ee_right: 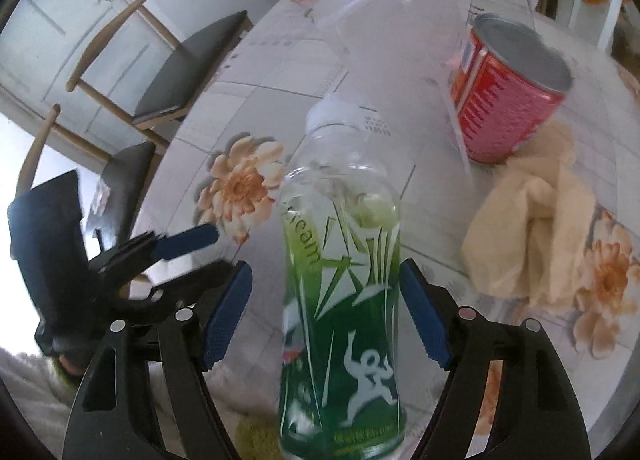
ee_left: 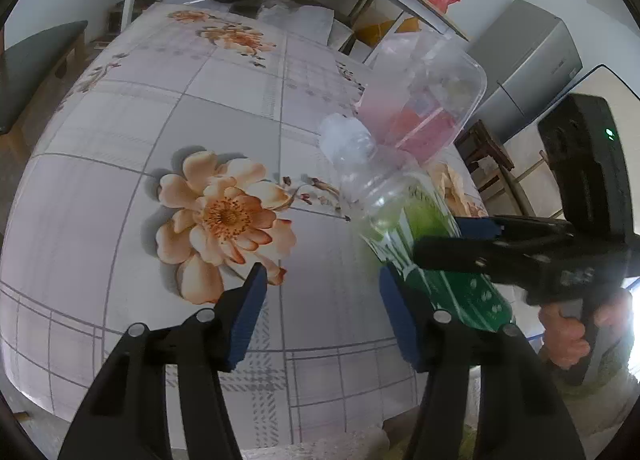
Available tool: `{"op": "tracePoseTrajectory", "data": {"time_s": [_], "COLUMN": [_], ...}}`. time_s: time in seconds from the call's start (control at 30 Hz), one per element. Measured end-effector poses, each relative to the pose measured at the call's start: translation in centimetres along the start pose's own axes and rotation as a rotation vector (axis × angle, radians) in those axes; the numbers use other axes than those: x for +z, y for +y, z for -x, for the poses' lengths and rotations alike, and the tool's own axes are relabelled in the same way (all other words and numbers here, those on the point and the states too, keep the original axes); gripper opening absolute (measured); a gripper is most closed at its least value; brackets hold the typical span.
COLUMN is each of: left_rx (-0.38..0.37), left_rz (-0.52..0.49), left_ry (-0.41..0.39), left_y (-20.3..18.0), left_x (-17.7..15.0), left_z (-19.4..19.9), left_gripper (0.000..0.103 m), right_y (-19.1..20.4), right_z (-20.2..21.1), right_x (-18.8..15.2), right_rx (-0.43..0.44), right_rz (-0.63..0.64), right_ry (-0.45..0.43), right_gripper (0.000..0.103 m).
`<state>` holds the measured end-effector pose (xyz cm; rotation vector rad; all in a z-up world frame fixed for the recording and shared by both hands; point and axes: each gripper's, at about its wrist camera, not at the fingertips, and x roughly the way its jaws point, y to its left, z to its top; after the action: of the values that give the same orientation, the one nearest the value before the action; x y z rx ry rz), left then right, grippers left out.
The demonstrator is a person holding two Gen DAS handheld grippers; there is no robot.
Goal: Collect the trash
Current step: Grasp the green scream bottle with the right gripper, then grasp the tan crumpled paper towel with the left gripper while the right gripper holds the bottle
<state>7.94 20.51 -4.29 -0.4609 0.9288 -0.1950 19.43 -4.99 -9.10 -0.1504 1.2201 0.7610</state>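
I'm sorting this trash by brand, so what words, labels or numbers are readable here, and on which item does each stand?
"cream": the only clear letters, running up the green label of the plastic bottle; an earlier letter or two curve out of view.
Fine print along the bottle's bottom edge: too blurred to read.
Red can: rows of white print, too small and blurred to read.
Clear plastic container: no text visible.

Bright daylight is filling both pictures. White glare is burning out the lower right edge of the left view and the left edge of the right view, maybe from a window. The round lens is bending the table [ee_left: 120, 220] and darkening the corners. The red can [ee_right: 508, 88] and clear tub [ee_left: 424, 92] are looking blurry.
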Motion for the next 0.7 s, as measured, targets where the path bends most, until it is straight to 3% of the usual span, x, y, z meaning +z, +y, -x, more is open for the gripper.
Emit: {"op": "tracePoseTrajectory", "data": {"time_s": [0.07, 0.27, 0.5, 0.7], "left_rx": [0.005, 0.026, 0.03, -0.001], "left_rz": [0.001, 0.006, -0.002, -0.138], "left_ry": [-0.002, -0.012, -0.013, -0.055], "left_y": [0.2, 0.7, 0.5, -2.4], "left_x": [-0.1, -0.2, -0.2, -0.9], "left_z": [0.1, 0.5, 0.5, 0.7], "left_gripper": [0.057, 0.056, 0.056, 0.056], "right_y": [0.2, 0.5, 0.0, -2.9], "right_z": [-0.7, -0.1, 1.9, 4.4], "right_x": [0.1, -1.3, -6.1, -11.4], "right_rx": [-0.002, 0.008, -0.012, -0.05], "right_rz": [-0.005, 0.013, 0.02, -0.119], "right_ry": [0.016, 0.012, 0.03, 0.019], "right_gripper": [0.06, 0.059, 0.058, 0.058]}}
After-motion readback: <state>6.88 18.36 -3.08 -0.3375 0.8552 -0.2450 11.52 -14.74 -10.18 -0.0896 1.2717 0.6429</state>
